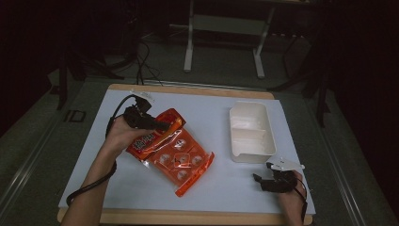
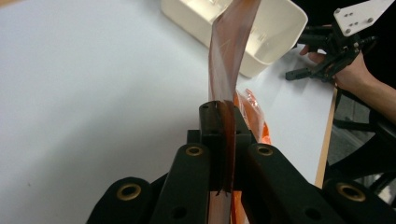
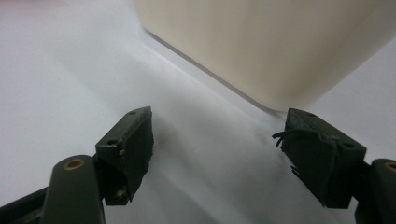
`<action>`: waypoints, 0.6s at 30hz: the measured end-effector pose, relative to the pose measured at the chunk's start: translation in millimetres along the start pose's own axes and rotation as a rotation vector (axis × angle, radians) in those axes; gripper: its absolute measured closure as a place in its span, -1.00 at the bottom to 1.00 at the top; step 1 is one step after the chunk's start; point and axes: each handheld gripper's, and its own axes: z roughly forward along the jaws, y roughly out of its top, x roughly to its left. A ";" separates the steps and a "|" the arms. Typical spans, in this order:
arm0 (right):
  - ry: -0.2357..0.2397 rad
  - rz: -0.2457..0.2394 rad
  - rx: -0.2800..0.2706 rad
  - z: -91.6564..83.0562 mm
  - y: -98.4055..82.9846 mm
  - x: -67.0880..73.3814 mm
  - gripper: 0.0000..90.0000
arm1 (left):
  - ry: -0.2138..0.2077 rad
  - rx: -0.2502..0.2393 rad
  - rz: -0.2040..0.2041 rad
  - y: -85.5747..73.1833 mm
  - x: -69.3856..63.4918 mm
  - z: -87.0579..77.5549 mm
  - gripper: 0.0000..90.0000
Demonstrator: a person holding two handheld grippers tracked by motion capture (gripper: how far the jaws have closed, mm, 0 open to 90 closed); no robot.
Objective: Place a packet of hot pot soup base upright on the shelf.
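Note:
An orange snack bag (image 1: pixel 171 153) with several wrapped pieces showing through its clear side hangs tilted over the middle of the white table (image 1: pixel 117 108). My left gripper (image 1: pixel 160 125) is shut on the bag's top edge. In the left gripper view the orange film (image 2: pixel 231 56) runs up from between the closed jaws (image 2: pixel 223 116). My right gripper (image 1: pixel 261 181) rests near the table's front right corner, open, with nothing between its fingers (image 3: pixel 133 144). The same right gripper (image 2: pixel 327 56) appears far off in the left gripper view.
A cream divided tray (image 1: pixel 251 132) stands at the right of the table, just beyond the right gripper; its wall (image 3: pixel 261 42) looms close in the right gripper view. Table legs (image 1: pixel 190 42) and cables lie on the dark floor behind.

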 end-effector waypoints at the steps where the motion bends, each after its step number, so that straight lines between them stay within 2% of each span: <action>1: 0.000 0.000 0.000 0.0 0.0 0.0 -0.45 | 0.003 -0.003 0.006 2.6 -2.1 -1.0 1.00; 5: 0.000 -0.001 0.000 -0.1 0.0 0.2 -0.45 | 0.016 -0.019 0.026 10.1 -8.5 -3.0 1.00; 13: 0.000 -0.001 0.000 -0.1 0.0 0.0 -0.45 | 0.093 -0.055 0.070 33.0 -27.0 -1.4 1.00; 16: 0.000 0.000 0.000 -0.1 0.0 0.1 -0.45 | 0.110 -0.057 0.084 38.0 -31.9 0.0 1.00; 17: -0.001 -0.002 -0.001 -0.1 0.0 0.1 -0.45 | 0.135 -0.055 0.099 42.7 -36.8 1.4 1.00; 18: -0.001 -0.002 -0.001 -0.1 0.0 0.2 -0.45 | 0.135 -0.055 0.099 42.7 -36.8 1.4 1.00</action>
